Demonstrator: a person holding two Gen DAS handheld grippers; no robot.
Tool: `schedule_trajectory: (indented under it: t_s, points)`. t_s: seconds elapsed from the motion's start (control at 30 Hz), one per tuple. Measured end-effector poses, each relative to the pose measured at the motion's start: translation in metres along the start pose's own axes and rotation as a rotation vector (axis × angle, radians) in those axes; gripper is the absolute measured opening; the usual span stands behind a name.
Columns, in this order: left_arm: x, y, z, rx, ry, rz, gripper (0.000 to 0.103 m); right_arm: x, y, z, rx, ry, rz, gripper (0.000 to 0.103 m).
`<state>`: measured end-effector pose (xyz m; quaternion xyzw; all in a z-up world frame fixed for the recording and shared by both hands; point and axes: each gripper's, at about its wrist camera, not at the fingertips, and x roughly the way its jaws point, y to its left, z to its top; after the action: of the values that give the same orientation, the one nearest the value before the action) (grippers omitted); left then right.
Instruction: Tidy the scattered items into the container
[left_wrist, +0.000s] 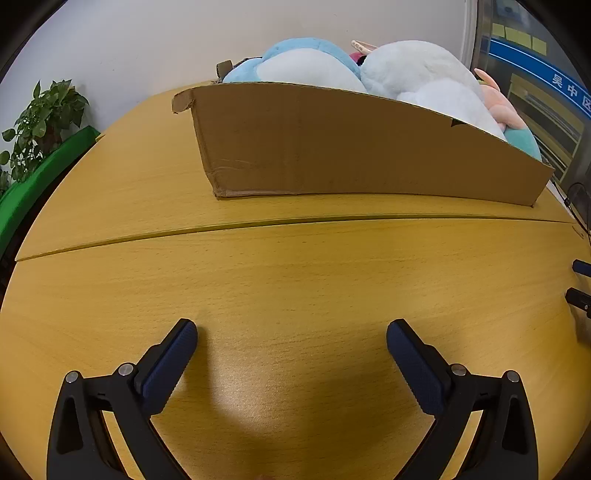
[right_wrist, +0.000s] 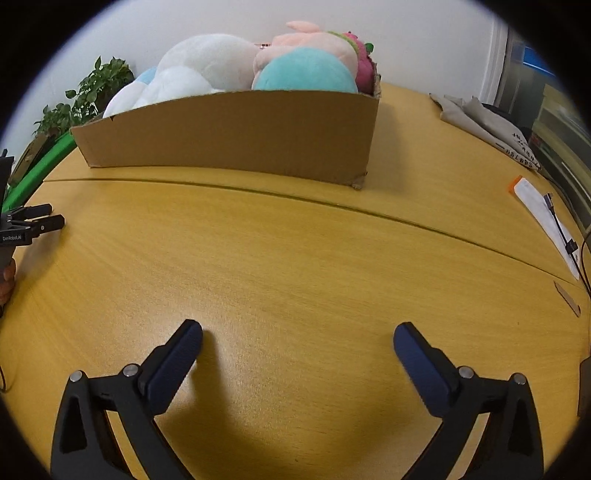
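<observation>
A brown cardboard box (left_wrist: 332, 144) stands at the back of the wooden table, and the right wrist view shows the cardboard box (right_wrist: 236, 129) too. It is heaped with plush toys: a blue-and-white one (left_wrist: 306, 62), a big white one (left_wrist: 424, 77), a teal one (right_wrist: 306, 72) and a pink one (right_wrist: 314, 40). My left gripper (left_wrist: 291, 332) hovers open over bare tabletop in front of the box, nothing between its fingers. My right gripper (right_wrist: 297, 334) is likewise open and empty over the table. The left gripper's side (right_wrist: 33, 221) shows at the right wrist view's left edge.
A potted plant (left_wrist: 44, 122) and a green object (left_wrist: 48, 170) stand at the table's left end. Folded grey cloth (right_wrist: 484, 122), a white paper strip with a cable (right_wrist: 546, 221) and a small card (right_wrist: 567, 299) lie on the right side. A seam (left_wrist: 258, 223) crosses the tabletop.
</observation>
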<state>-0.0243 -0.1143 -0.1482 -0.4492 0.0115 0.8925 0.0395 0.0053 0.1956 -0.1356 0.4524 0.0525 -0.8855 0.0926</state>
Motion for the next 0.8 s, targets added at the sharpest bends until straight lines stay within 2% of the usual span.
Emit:
schedule_trajectory:
  t_s: [0.6,0.8]
  points:
    - [0.0013,0.0019,0.0005,-0.008,0.003,0.003,0.103,-0.001,0.0003,-0.0003,0.001,-0.002,0.001,0.103]
    - [-0.0024,0.0052,-0.003,0.05,0.005,-0.041,0.103,0.0035,-0.0057,0.0012,-0.019,-0.006,0.017,0.103]
